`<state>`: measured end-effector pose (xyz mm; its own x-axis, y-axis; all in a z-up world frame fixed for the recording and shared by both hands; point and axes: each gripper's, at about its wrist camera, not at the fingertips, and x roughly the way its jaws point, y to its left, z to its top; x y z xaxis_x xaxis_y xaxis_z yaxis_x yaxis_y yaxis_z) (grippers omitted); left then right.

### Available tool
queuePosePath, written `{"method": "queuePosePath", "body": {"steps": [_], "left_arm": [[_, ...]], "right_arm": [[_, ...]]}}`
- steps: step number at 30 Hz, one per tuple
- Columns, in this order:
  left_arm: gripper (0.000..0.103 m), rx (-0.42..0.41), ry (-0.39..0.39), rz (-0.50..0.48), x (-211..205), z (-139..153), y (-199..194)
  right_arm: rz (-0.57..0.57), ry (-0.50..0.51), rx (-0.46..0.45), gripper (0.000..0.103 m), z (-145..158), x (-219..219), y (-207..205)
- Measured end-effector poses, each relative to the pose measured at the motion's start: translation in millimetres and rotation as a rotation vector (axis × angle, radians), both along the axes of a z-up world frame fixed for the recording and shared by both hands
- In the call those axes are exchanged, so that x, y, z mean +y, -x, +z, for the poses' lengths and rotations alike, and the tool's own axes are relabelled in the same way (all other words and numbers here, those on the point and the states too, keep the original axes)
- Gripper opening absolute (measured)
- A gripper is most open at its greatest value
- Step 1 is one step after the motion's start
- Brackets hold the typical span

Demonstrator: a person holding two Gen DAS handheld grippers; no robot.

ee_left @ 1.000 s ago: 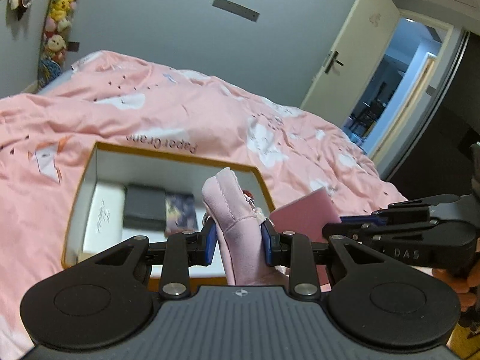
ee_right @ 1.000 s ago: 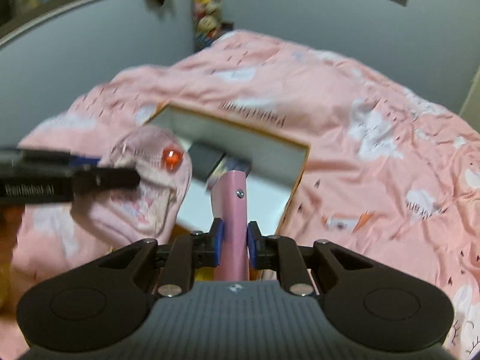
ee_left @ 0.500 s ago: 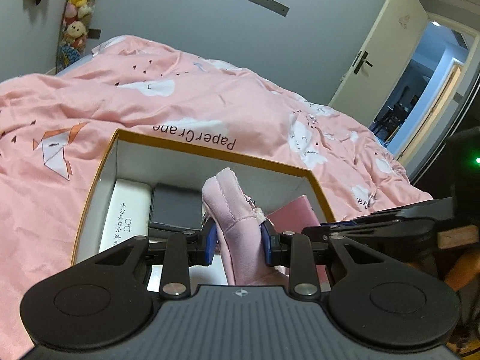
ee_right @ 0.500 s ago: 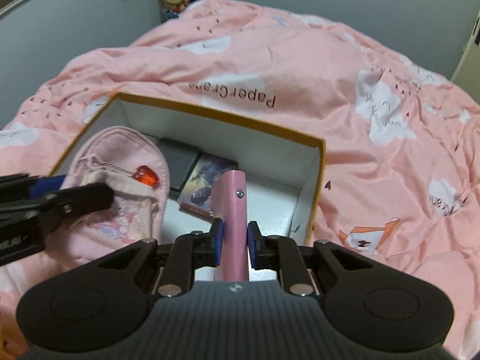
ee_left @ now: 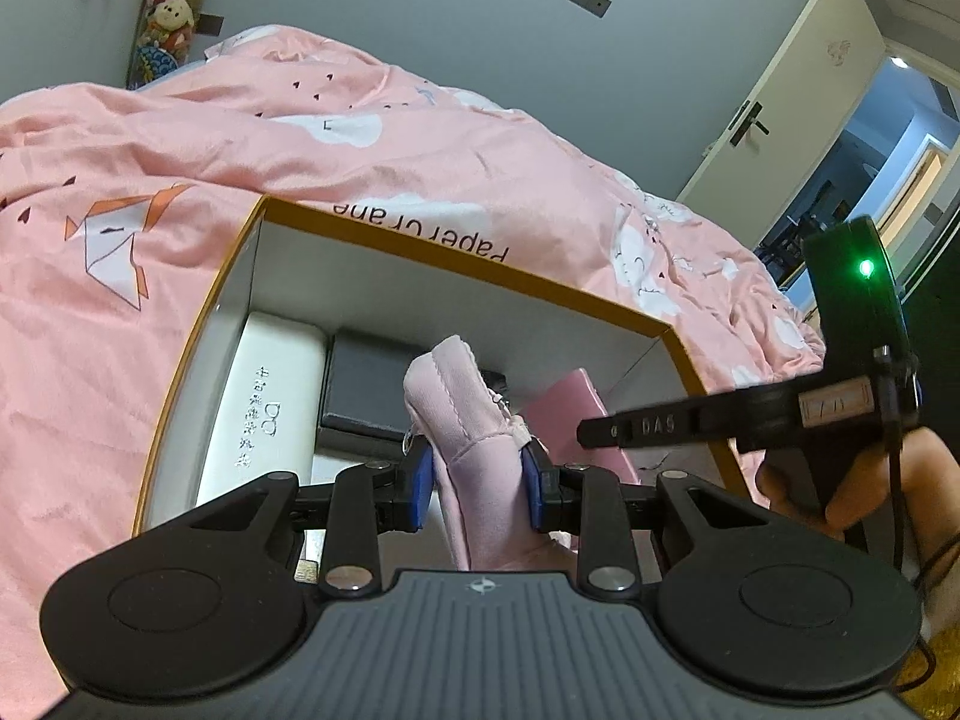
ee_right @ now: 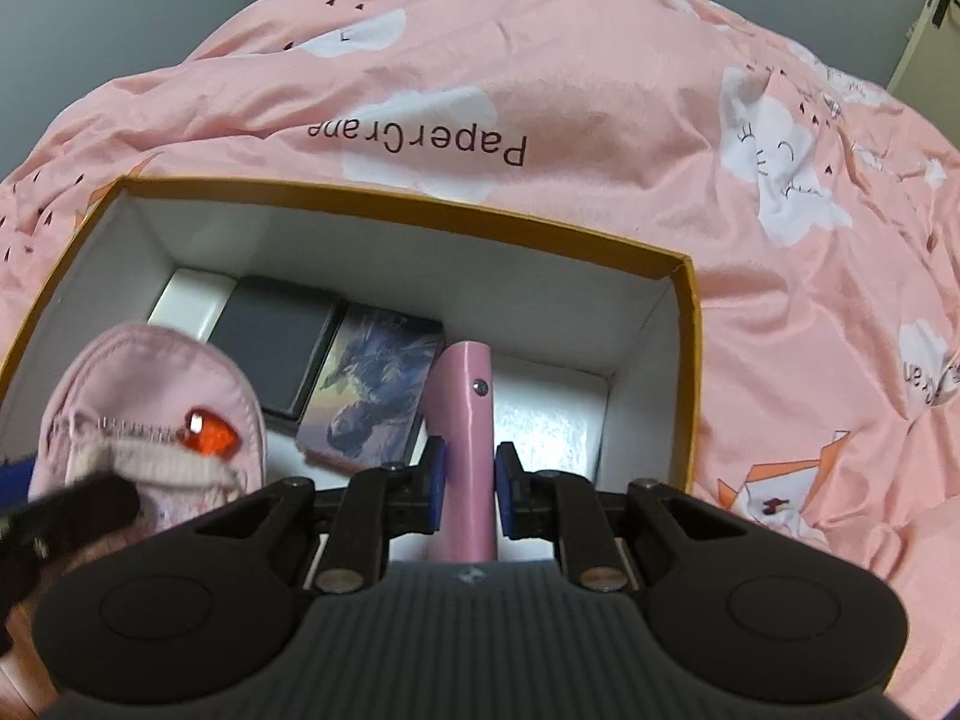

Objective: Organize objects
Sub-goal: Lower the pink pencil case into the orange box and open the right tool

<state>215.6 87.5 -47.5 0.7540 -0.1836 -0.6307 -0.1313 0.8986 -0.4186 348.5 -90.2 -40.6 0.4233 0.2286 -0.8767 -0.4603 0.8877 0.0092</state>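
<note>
Reading "PaperCrane" on pink bedding (ee_right: 600,90), "DAS" on right claw (ee_right: 470,487). Left claw (ee_left: 477,489) clamping pink pouch (ee_left: 474,420), long axis pointing away toward far wall of box (ee_left: 480,267). Right claw gripping pink case (ee_right: 467,420), long axis pointing away, over box interior. Compared with a second ago: both sitting lower, box filling more of both views. White case (ee_left: 264,408) lying at left.
</note>
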Motion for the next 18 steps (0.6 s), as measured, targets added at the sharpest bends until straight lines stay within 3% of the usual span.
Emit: {"method": "queuePosePath", "body": {"steps": [6,13,18], "left_arm": [[0.034,0.016,0.013,0.008,4,-6,-3],[0.034,0.017,0.024,0.018,8,-7,-1],[0.034,0.025,0.027,0.021,9,-8,-1]], "right_arm": [[-0.027,-0.013,0.04,0.019,0,0,-18],[0.02,0.136,-0.046,0.02,1,4,-15],[0.061,0.171,-0.079,0.02,10,-1,-12]]}}
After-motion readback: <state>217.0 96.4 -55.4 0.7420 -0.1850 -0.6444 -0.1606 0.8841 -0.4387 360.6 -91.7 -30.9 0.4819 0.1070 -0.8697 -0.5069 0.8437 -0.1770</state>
